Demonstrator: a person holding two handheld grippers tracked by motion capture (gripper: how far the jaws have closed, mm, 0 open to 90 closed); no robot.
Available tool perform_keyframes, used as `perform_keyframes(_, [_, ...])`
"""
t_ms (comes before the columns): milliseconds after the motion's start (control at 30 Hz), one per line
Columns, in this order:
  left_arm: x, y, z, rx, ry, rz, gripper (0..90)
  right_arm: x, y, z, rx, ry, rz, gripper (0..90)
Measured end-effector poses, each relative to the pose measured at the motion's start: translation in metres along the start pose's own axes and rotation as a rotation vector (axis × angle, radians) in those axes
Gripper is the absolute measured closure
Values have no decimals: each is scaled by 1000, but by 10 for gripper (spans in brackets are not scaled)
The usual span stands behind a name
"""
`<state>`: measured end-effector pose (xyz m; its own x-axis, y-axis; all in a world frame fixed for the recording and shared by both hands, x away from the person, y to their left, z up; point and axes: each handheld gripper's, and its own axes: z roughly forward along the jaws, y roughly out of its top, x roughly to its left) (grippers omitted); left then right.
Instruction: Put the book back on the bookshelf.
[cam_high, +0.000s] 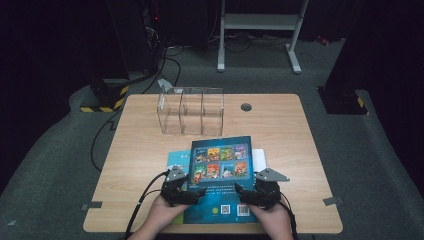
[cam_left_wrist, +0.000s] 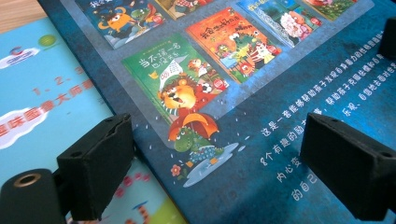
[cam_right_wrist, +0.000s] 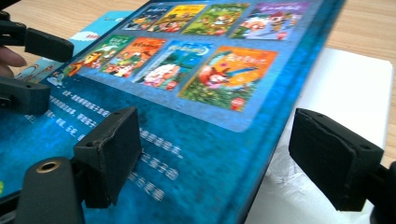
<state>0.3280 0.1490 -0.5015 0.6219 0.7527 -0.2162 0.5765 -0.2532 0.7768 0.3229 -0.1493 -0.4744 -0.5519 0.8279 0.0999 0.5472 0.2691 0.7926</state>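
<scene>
2 grippers flank the dark blue book (cam_high: 222, 175), which lies on a light blue book (cam_high: 176, 159) and a white one (cam_high: 259, 159) near the table's (cam_high: 150, 150) front edge. Left gripper (cam_high: 197, 191) and right gripper (cam_high: 240, 191) both stand wide open, straddling opposite edges, holding nothing. This looks like the approach step; next, each should close on its edge, probably lifting toward the clear organizer (cam_high: 191, 111).

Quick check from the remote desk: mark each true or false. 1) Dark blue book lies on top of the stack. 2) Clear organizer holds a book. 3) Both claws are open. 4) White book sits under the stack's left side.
1) True: the dark blue book tops the stack.
2) False: the clear organizer stands empty.
3) True: left claw and right claw both gape.
4) False: the white book is at the right; a light blue book is left.
</scene>
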Motion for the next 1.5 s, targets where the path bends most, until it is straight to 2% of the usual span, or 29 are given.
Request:
perform_keyframes(133, [1, -1, 0, -5, -3, 0, 106, -2, -1, 0, 8, 7, 10, 154])
perform_keyframes(200, [1, -1, 0, 1, -5, -9, 105, -2, -1, 0, 12, 14, 24, 153])
perform_keyframes(233, [1, -2, 0, -1, -8, -29, 104, -3, -1, 0, 12, 15, 24, 153])
perform_keyframes(367, [1, -5, -2, 5, 1, -40, 83, -3, -1, 0, 20, 28, 29, 153])
perform_keyframes(433, [3, -8, -5, 9, 0, -33, 61, -2, -2, 0, 31, 49, 35, 143])
perform_keyframes(600, [3, -9, -6, 9, -9, -24, 54, -1, -2, 1, 40, 56, 38, 139])
perform_keyframes(700, [2, -9, -5, 12, -11, -15, 32, -1, -2, 2, 53, 72, 60, 142])
perform_keyframes(867, [0, -9, -4, 15, -16, -14, 5, -3, -1, 2, 64, 85, 54, 147])
perform_keyframes(1067, [0, -9, -4, 14, -13, -9, 4, -3, 1, 1, 99, 103, 79, 178])
perform_keyframes(1300, [0, -9, -4, 13, -11, -8, 3, -3, 0, 1, 96, 101, 84, 178])
perform_keyframes(1500, [-1, -9, -3, 12, -12, -7, 4, -3, 0, 1, 84, 98, 66, 184])
